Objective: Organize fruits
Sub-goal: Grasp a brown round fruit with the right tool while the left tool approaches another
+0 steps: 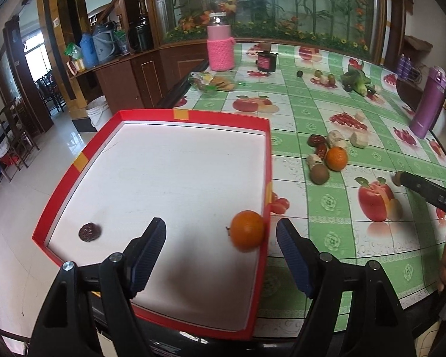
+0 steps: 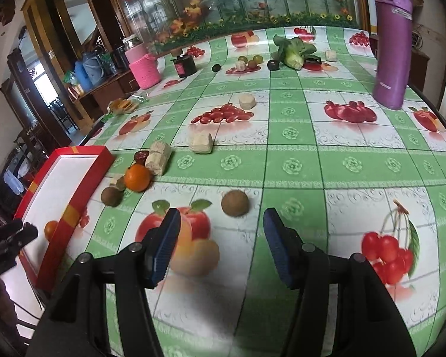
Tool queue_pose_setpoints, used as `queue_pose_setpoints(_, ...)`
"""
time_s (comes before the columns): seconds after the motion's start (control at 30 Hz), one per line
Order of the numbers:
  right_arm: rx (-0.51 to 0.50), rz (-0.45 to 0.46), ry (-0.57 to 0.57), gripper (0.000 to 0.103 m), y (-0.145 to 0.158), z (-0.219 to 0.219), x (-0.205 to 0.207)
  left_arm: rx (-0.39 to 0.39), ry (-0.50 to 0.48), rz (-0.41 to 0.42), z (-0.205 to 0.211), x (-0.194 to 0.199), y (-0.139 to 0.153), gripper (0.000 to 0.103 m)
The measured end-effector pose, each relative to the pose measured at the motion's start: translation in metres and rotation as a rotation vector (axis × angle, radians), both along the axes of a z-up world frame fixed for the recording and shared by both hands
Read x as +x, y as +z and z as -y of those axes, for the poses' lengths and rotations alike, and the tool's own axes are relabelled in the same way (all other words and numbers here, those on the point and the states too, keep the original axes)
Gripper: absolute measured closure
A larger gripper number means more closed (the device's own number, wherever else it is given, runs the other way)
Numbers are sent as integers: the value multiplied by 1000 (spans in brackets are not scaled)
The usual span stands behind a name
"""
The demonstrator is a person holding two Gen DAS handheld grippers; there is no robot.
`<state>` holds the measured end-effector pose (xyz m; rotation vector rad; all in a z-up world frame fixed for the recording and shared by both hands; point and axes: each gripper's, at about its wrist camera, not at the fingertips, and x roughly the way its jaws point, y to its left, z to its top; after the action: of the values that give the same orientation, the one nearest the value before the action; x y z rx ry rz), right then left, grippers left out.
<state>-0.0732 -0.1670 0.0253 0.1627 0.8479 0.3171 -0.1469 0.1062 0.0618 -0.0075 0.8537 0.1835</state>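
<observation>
Orange [image 1: 246, 234] lies inside red tray [image 1: 151, 115] against its right wall, between the left gripper [image 1: 221, 255]'s wide, empty jaws. Right wrist view: right gripper [image 2: 220, 238] parted, empty, before brown fruit [image 2: 235, 203]; tray wall half-hides that orange.

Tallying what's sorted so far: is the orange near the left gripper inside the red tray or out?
Inside. The orange rests on the white floor of the red tray, against its right wall.
</observation>
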Motion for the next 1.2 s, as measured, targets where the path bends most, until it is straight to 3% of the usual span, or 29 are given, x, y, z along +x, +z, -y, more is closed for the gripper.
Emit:
queue_pose_setpoints(0.03, -12, -9, 2, 53, -1, -4, 6, -3, -7, -2, 3, 1, 1, 26)
queue_pose_setpoints(0.1, -36, -36, 4, 69, -6, -9, 14, -6, -25, -3, 9, 5, 2, 26)
queue_pose_setpoints(0.17, -30, -79, 12, 77, -12, -11, 21, -8, -42, -6, 16, 9, 3, 26)
queue_pose_setpoints(0.37, -3, -106, 19, 92, -17, -7, 27, -52, -101, -39, 39, 35, -5, 26)
queue_pose_setpoints(0.6, 20, -102, 38, 92, -18, 5, 29, -80, -124, -105, 54, 61, -22, 26)
queue_pose_setpoints(0.77, 12, -88, 30, 80, -13, 15, 36, -69, -98, -117, 55, 68, -22, 26)
queue_pose_setpoints(0.83, 22, -91, 39, 80, -12, 14, 40, -103, -99, -96, 53, 66, -14, 26)
queue_pose_setpoints(0.9, 25, -87, 63, 76, -10, 8, 42, -89, -102, -65, 54, 62, -4, 26)
queue_pose_setpoints(1.0, -4, -55, 68, 75, -8, 0, 43, -80, -125, -62, 57, 59, 0, 26)
queue_pose_setpoints(1.2, -43, -79, 77, 75, -15, -10, 53, -81, -164, -100, 72, 63, -12, 26)
